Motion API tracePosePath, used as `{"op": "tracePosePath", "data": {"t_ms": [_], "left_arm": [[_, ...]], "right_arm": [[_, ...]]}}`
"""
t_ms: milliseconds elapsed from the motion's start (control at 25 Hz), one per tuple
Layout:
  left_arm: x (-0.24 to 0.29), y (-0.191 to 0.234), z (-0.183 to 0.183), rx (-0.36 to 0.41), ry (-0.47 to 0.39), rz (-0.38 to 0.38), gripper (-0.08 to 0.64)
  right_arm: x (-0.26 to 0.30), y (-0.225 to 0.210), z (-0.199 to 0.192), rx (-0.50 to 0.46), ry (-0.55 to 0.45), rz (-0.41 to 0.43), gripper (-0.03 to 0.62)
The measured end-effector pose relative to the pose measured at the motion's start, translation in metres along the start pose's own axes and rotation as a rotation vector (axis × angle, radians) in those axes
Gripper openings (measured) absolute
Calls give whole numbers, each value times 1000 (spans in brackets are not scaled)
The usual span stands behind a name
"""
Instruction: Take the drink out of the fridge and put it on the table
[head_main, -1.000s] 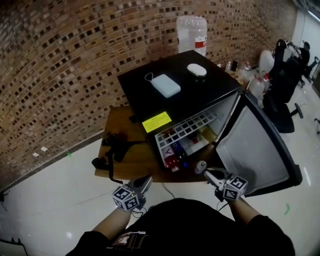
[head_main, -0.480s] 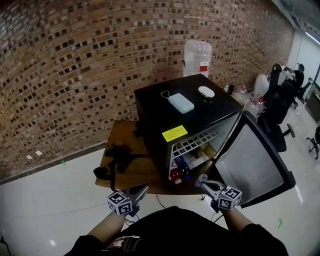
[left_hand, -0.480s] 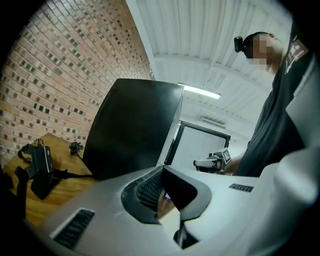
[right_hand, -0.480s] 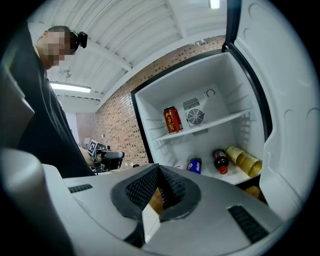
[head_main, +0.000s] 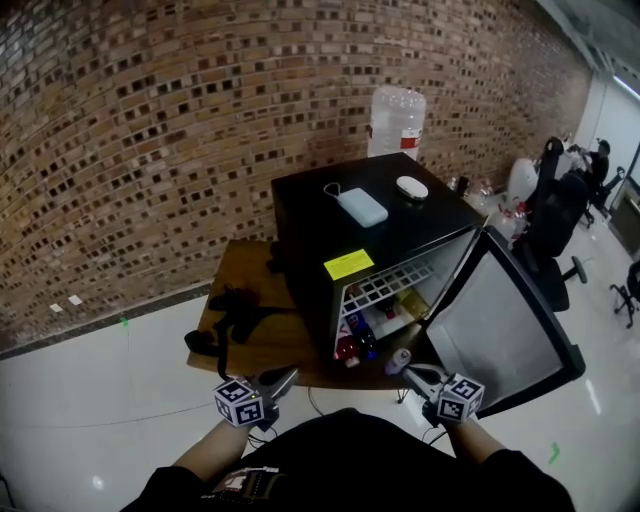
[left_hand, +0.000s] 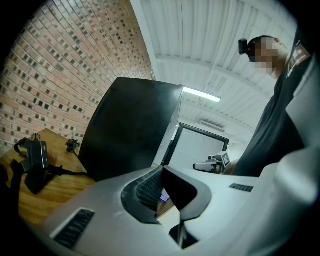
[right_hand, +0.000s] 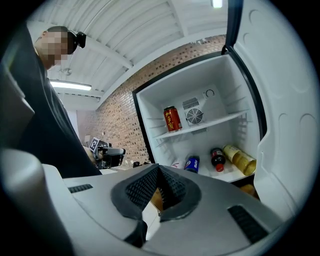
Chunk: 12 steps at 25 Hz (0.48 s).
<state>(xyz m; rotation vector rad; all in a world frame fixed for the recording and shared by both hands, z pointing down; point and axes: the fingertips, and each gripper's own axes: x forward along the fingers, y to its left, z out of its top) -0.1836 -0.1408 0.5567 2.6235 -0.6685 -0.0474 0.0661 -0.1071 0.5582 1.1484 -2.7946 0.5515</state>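
Observation:
A black mini fridge (head_main: 370, 235) stands on a wooden table (head_main: 245, 335) with its door (head_main: 500, 325) swung open to the right. Inside, a red can (right_hand: 172, 118) stands on the shelf. A blue can (right_hand: 192, 163), a dark red-capped bottle (right_hand: 217, 159) and a yellow bottle (right_hand: 240, 159) lie on the floor of the fridge. A small silver can (head_main: 398, 359) stands at the table's front edge, just beyond my right gripper (head_main: 410, 374). That right gripper (right_hand: 158, 167) is shut and empty, facing the open fridge. My left gripper (head_main: 283, 379) (left_hand: 161, 170) is shut and empty near the table's front edge.
A black strapped device (head_main: 235, 305) lies on the table left of the fridge. A white power bank (head_main: 362, 207) and a white mouse (head_main: 411, 187) rest on the fridge top. A water jug (head_main: 396, 120) stands behind by the brick wall. An office chair (head_main: 555, 205) is at far right.
The head view has pulled back and tipped up, so the fridge looks smaller and both grippers sit lower in the picture. Both grippers stay shut and empty.

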Motion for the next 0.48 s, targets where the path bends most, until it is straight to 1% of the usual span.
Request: {"op": "tracePosePath", "data": {"t_ms": [240, 480], "left_arm": [[-1, -4, -5, 4, 16, -20, 0], [-5, -11, 6, 10, 14, -30, 0]], "right_arm": [[-1, -1, -6, 0, -1, 0, 0], [-5, 4, 1, 8, -2, -6, 0]]}}
